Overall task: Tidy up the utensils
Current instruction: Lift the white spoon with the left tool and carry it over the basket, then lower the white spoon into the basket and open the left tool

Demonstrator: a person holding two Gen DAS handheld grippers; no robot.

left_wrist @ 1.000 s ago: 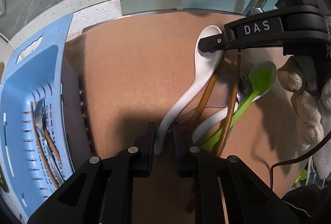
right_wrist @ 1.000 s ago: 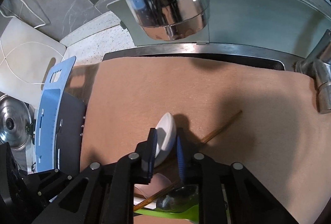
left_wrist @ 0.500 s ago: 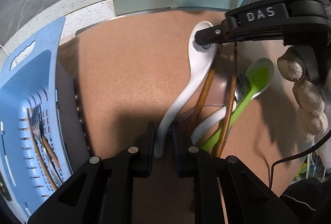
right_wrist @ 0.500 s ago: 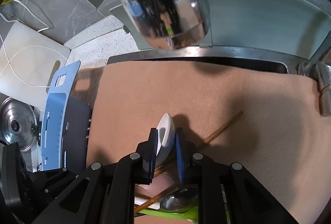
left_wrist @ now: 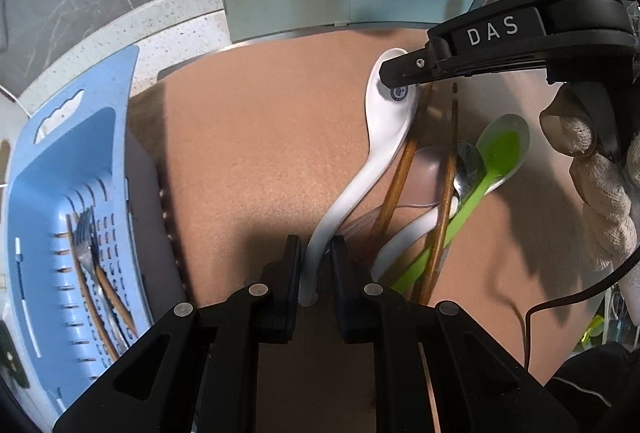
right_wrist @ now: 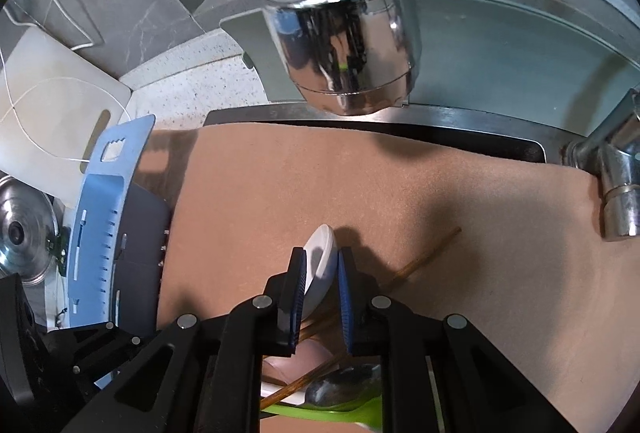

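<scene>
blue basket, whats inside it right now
Inside the blue basket lie a metal fork and brown chopsticks, seen in the left wrist view. Its near end is hidden behind the left gripper.

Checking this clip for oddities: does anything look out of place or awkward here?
Yes: both grippers clamp one white spoon, the left gripper on its handle, the right gripper on its bowl. The other utensils lie crossed in a heap beside it.

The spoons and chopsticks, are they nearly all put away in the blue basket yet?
Not yet. The blue basket already holds a fork and chopsticks. In hand: the white ceramic spoon, with the left gripper on its handle and the right gripper on its bowl. Left on the brown mat: a green spoon, a metal spoon, more chopsticks and another white spoon.
</scene>
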